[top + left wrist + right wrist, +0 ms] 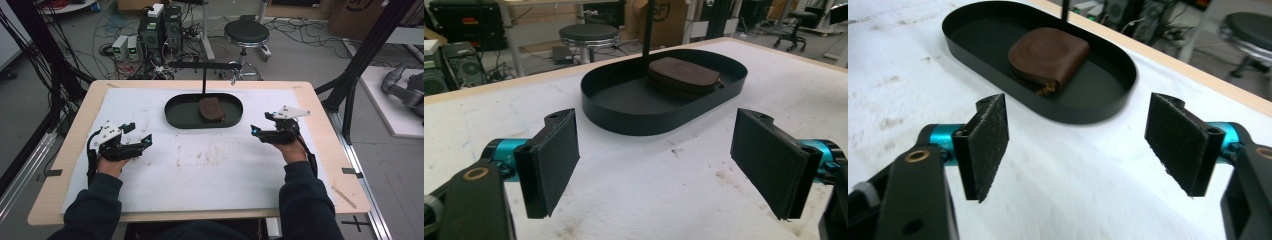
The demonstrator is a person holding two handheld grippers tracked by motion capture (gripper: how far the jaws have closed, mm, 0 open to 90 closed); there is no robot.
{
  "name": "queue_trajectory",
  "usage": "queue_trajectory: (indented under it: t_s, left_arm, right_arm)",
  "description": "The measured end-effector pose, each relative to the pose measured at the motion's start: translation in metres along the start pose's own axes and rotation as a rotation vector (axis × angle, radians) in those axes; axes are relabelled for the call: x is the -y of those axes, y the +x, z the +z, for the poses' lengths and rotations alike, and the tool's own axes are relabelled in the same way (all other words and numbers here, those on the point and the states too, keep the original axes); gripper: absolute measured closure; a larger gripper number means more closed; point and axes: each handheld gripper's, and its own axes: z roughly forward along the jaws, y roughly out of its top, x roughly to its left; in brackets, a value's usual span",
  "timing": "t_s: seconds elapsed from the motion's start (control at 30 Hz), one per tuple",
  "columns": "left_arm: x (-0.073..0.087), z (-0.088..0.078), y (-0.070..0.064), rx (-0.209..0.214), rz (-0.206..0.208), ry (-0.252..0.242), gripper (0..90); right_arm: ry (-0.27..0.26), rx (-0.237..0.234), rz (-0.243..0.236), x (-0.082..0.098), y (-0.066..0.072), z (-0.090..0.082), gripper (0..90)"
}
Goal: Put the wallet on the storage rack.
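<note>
Here the brown pouch (1048, 59) lies in the tray (1098, 107), beyond the wide-open, empty right tool (1083, 145).

One black oval tray (172, 114), one brown pouch (210, 109) inside; two grippers: left gripper (142, 141), right gripper (261, 126).

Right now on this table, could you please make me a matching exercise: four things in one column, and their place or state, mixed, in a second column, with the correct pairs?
Things:
1. brown pouch
2. black oval tray
3. left hand-held gripper
4. right hand-held gripper

Places or states:
A. open with nothing between the pads, over the white cover to the right of the tray
B. lies inside the tray, toward its right half
C. open with nothing between the pads, over the white cover to the left of the tray
D. stands on the white cover at the far middle of the table

Pairs: 1-B, 2-D, 3-C, 4-A
</note>
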Motion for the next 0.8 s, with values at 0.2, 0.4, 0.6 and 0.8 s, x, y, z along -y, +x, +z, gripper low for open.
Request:
queue_trajectory:
  t_s: [0.2, 0.4, 0.6, 0.8]
  left_arm:
    - [-0.003, 0.002, 0.0, -0.011, 0.0, -0.002, 19.3]
    - [-0.003, -0.002, 0.002, -0.022, -0.008, -0.001, 19.4]
    - [-0.001, -0.005, 0.004, -0.025, -0.012, 0.001, 19.8]
    - [0.0, -0.008, 0.006, -0.036, -0.013, 0.001, 19.9]
  right_arm:
    - [0.019, 0.042, 0.016, 0.022, -0.001, -0.024, 20.8]
    - [0.032, 0.054, 0.032, 0.03, -0.005, -0.025, 20.7]
    - [0.041, 0.058, 0.025, 0.03, -0.003, -0.024, 20.7]
    - [0.051, 0.064, 0.014, 0.03, -0.001, -0.022, 20.7]
